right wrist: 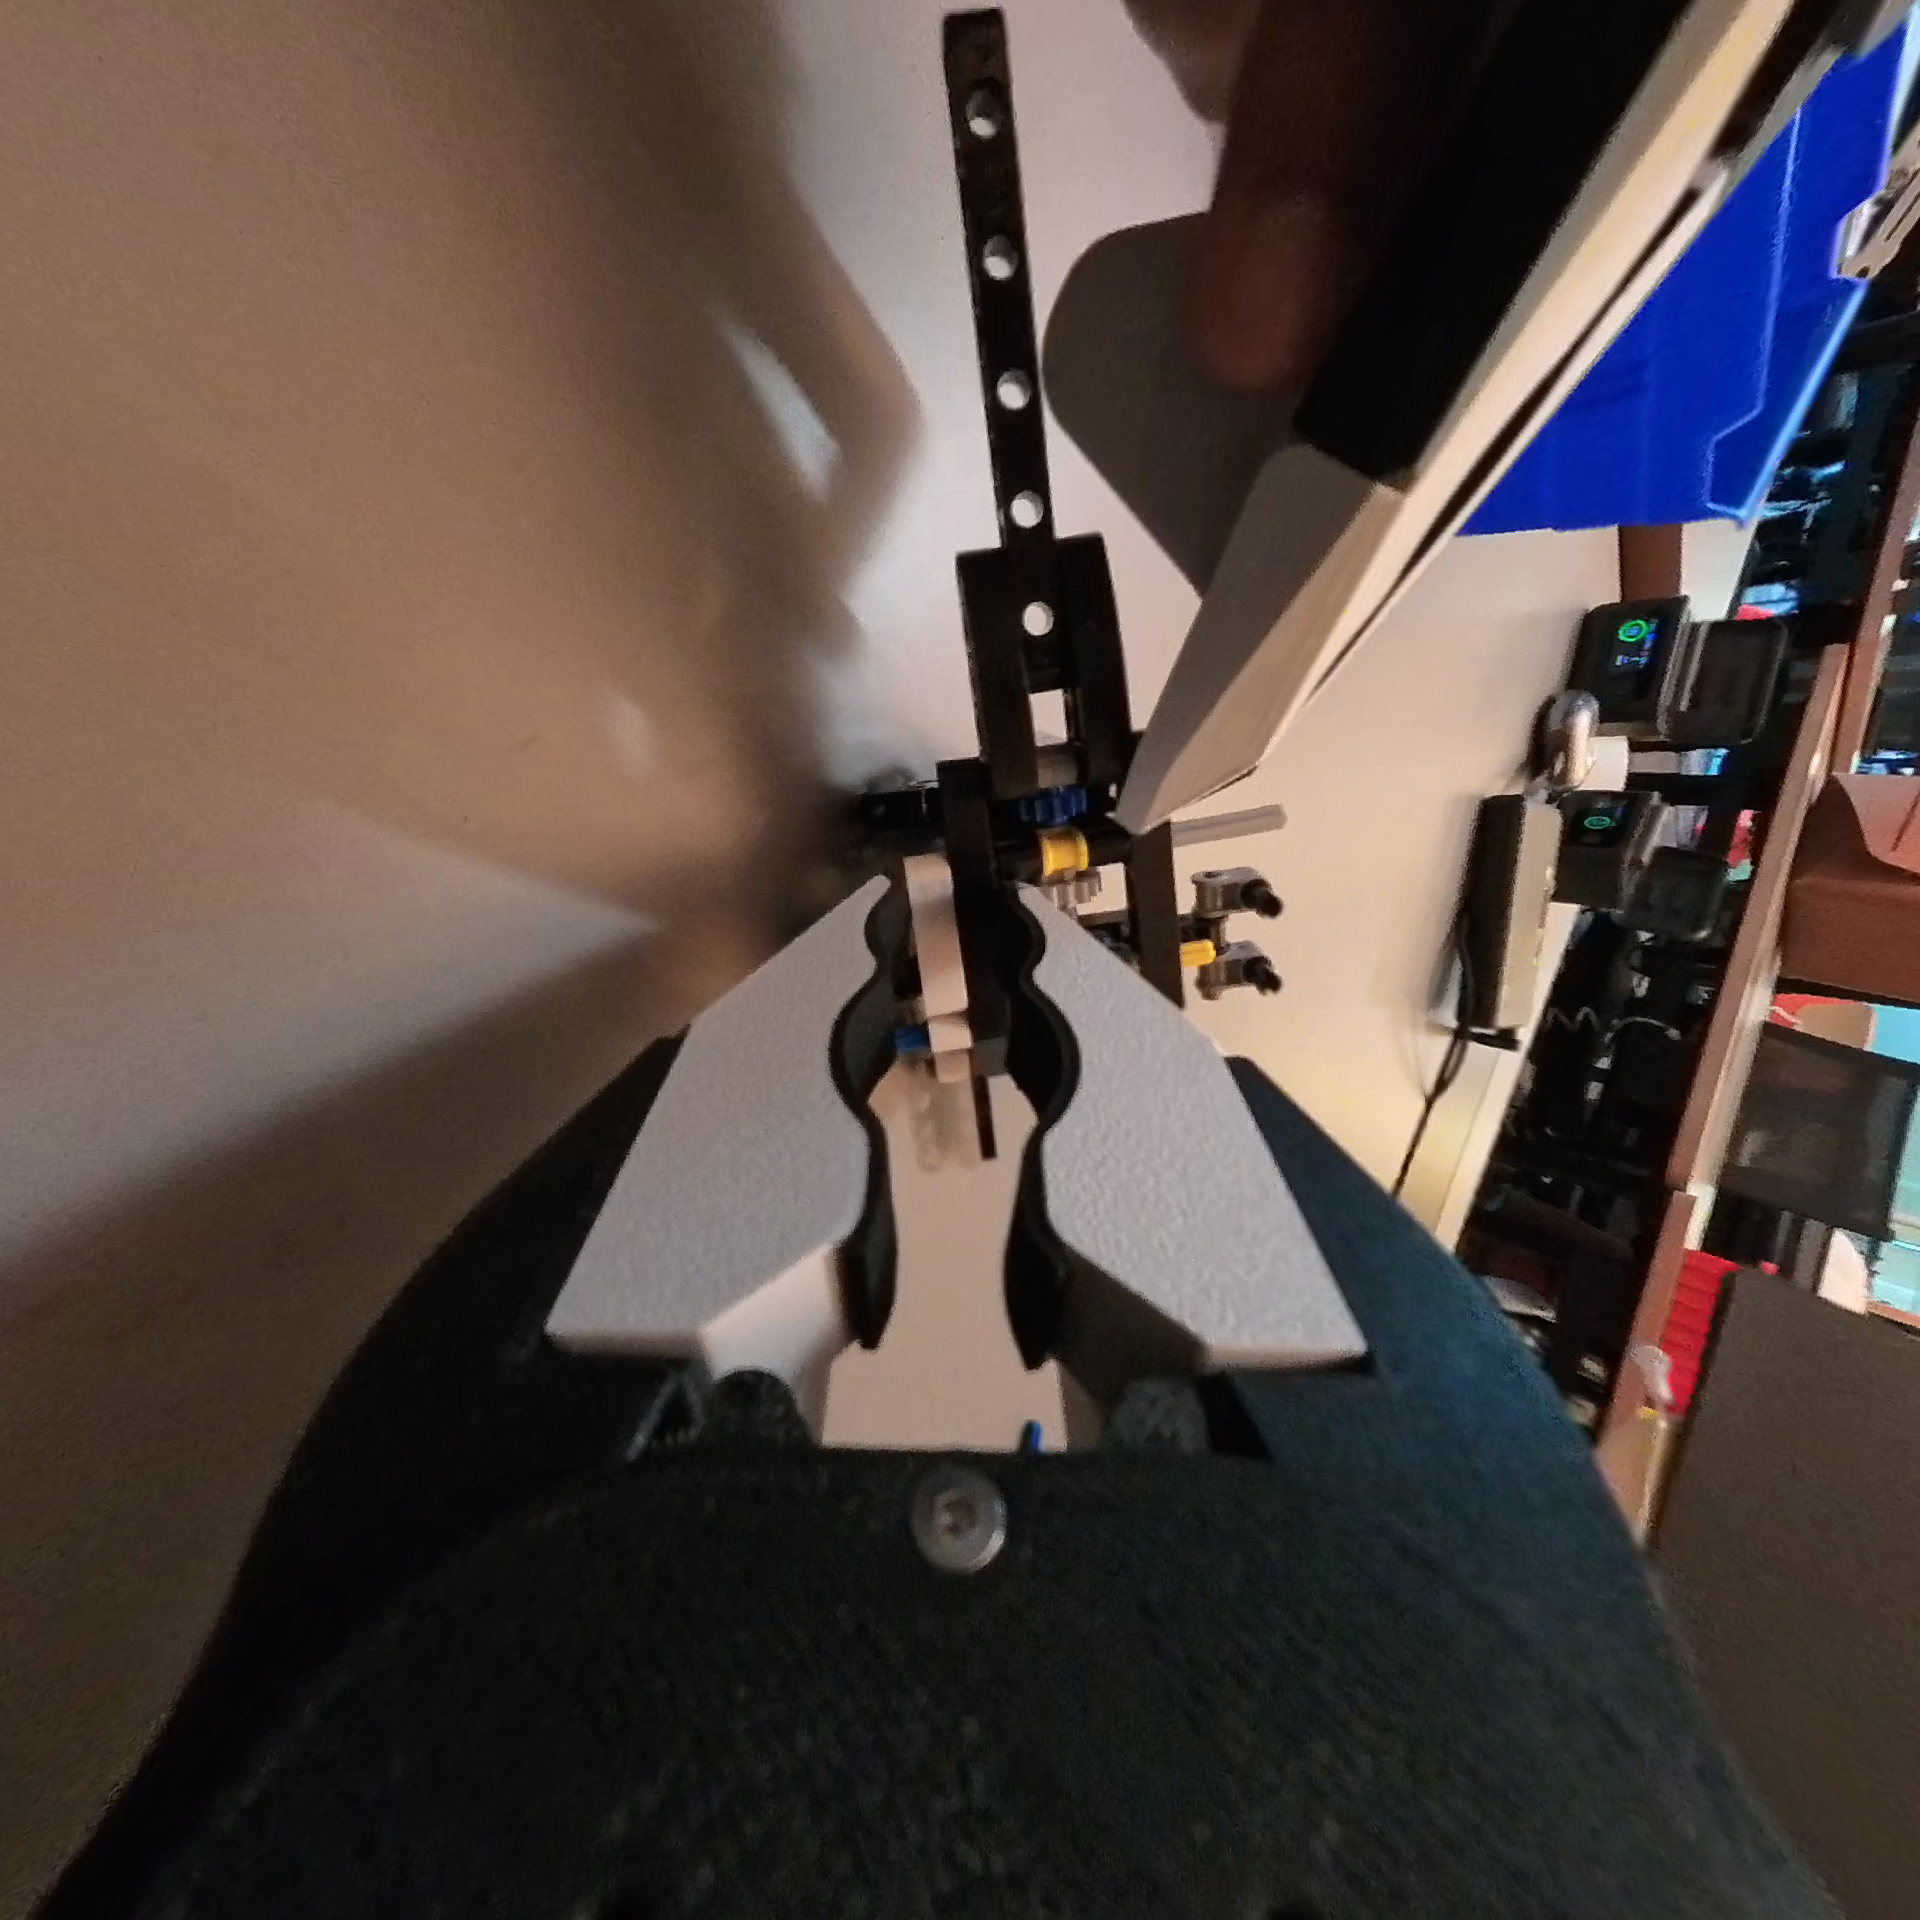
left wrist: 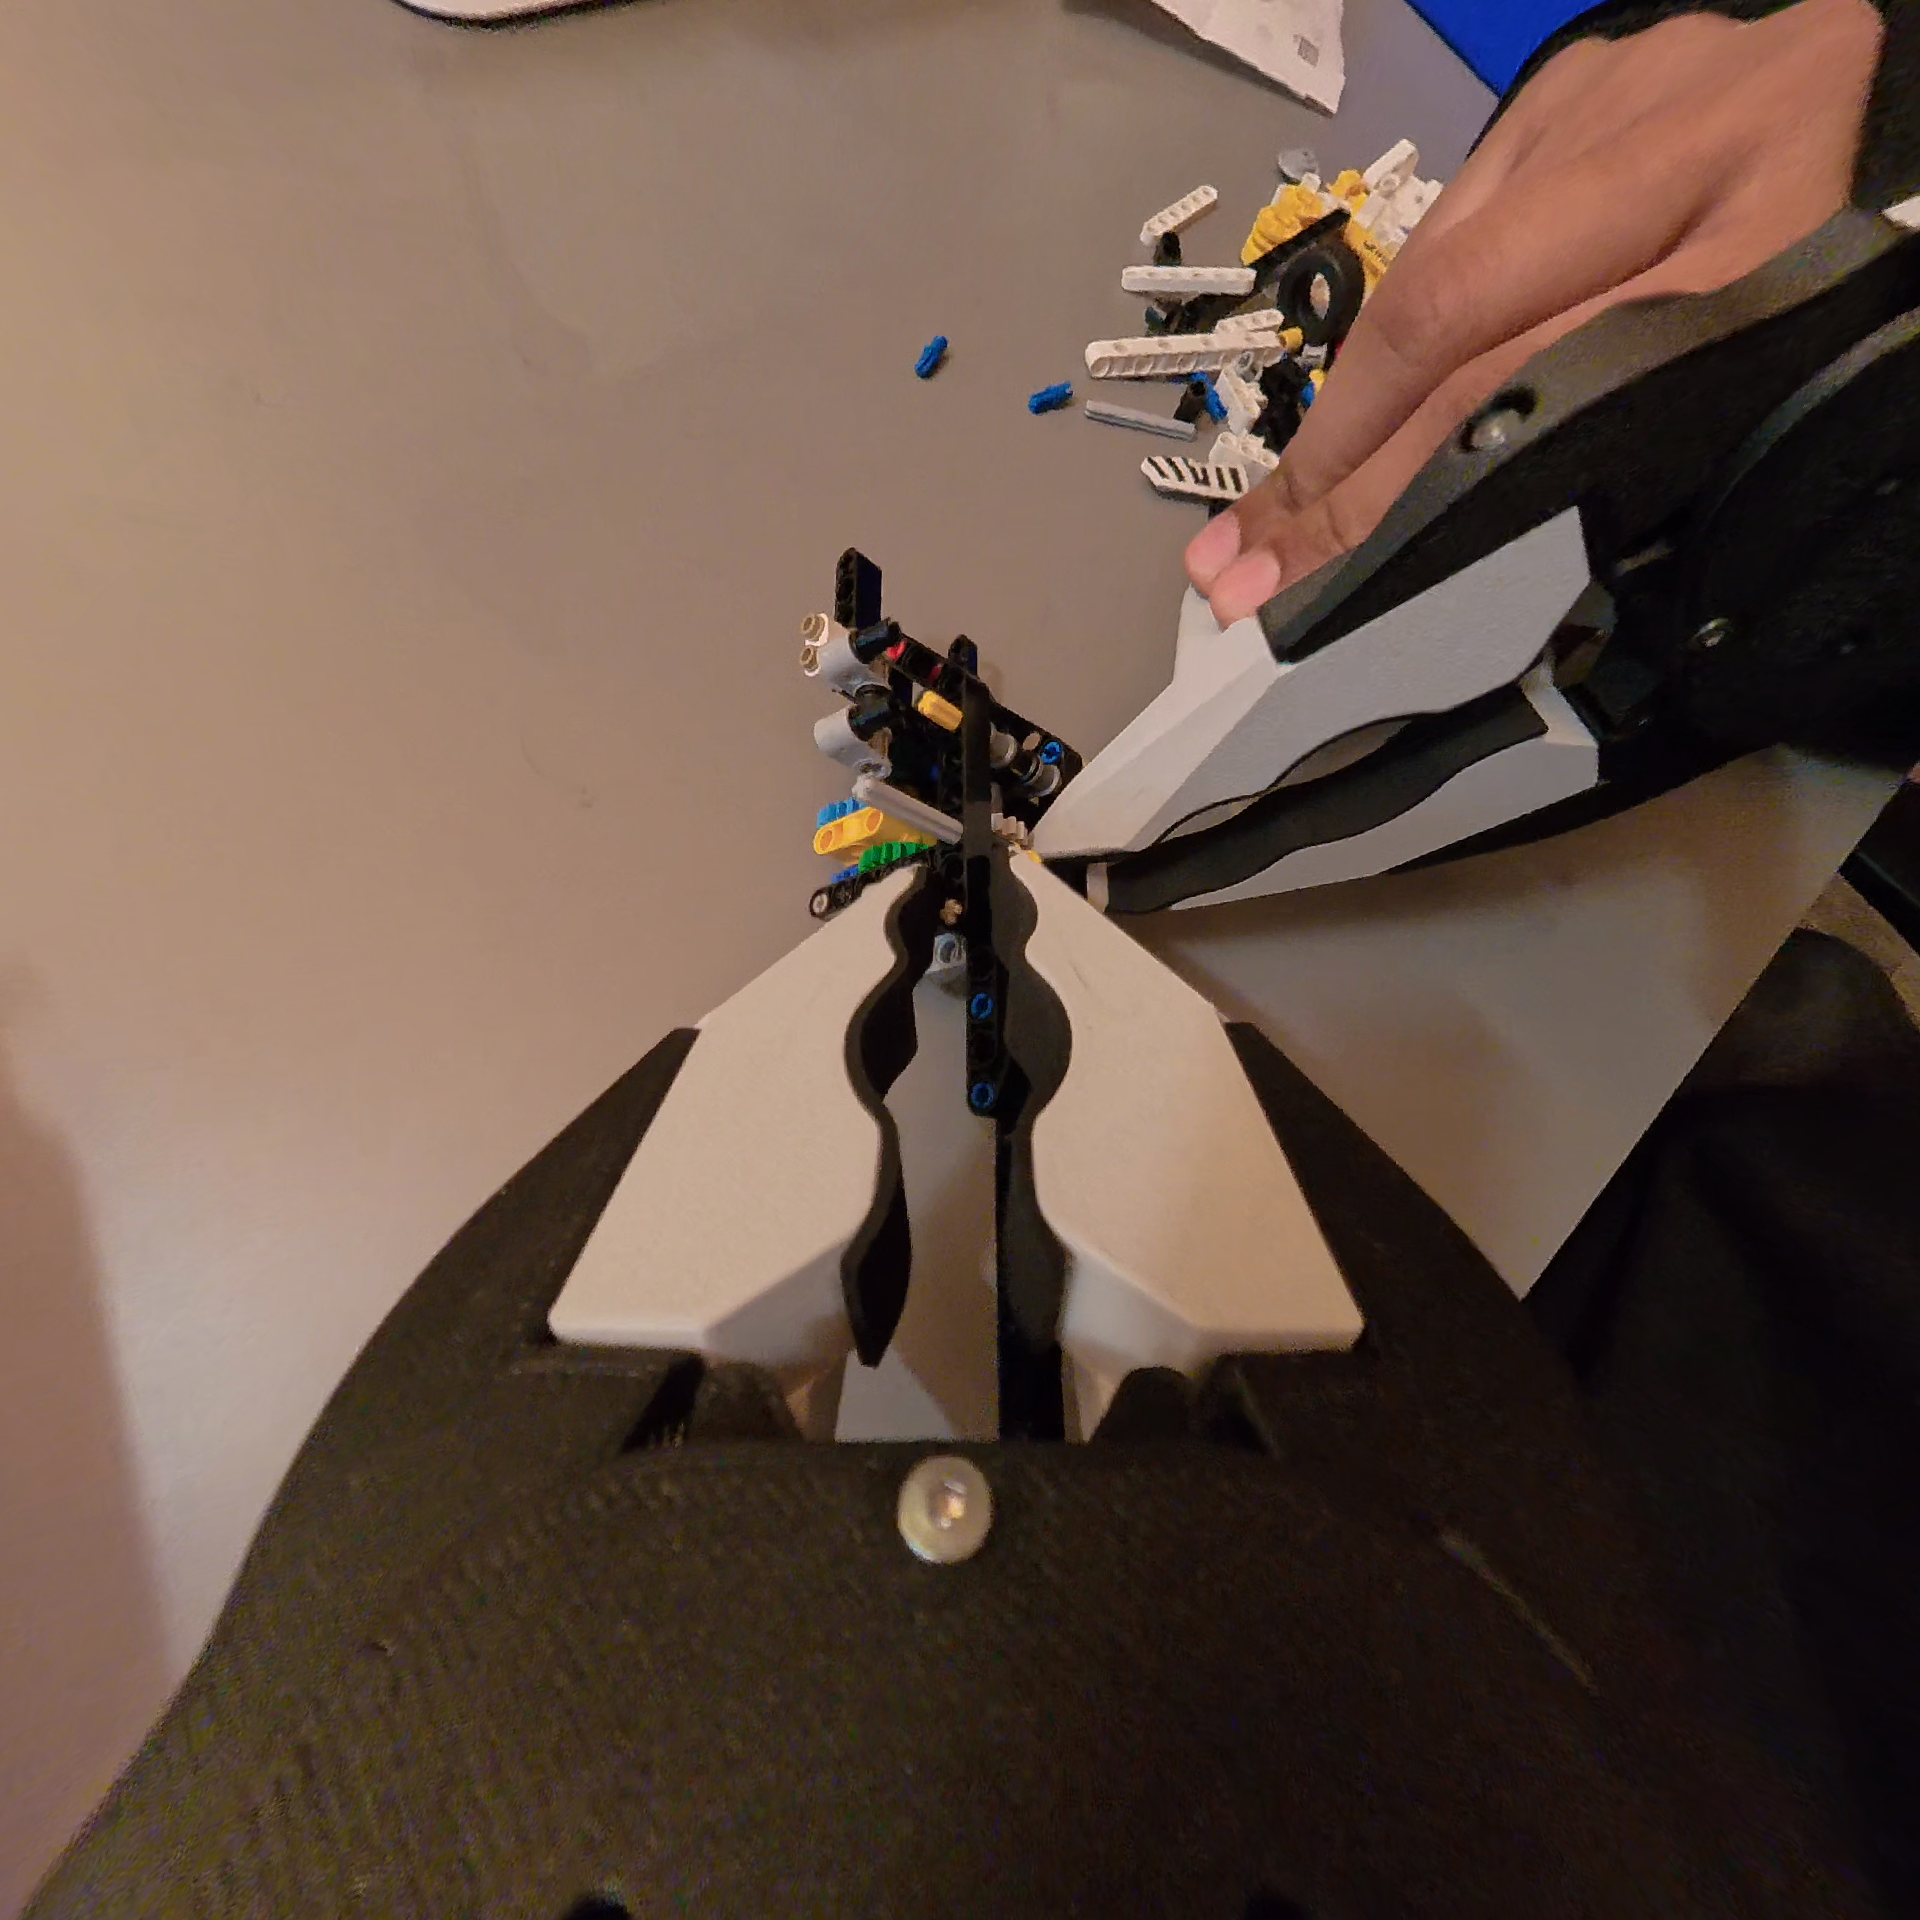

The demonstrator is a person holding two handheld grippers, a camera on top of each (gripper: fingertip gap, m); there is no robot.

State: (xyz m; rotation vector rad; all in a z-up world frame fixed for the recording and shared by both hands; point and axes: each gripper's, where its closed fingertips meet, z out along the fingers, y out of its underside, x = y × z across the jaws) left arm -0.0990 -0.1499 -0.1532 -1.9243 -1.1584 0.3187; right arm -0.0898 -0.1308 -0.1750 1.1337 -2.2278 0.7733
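Observation:
A small assembly of black, white, yellow, blue and green building-toy beams and gears (left wrist: 914,727) is held above the grey table (left wrist: 416,520). My left gripper (left wrist: 966,883) is shut on its long black beam (left wrist: 982,997), which runs between the pads. My right gripper (left wrist: 1060,847) comes in from the right in a person's hand (left wrist: 1507,260), tips at the assembly's side. In the right wrist view my right gripper (right wrist: 951,904) is shut on a white and a black beam of the same assembly (right wrist: 1049,727). A left finger (right wrist: 1247,644) touches it from the upper right.
A pile of loose white, yellow and black parts (left wrist: 1247,312) lies at the back right, with two blue pins (left wrist: 932,356) nearer the middle. A paper sheet (left wrist: 1268,42) lies at the far edge. A blue bin (right wrist: 1662,364) and shelves (right wrist: 1818,935) stand beyond. Less than 4 cm separates the two grippers' tips.

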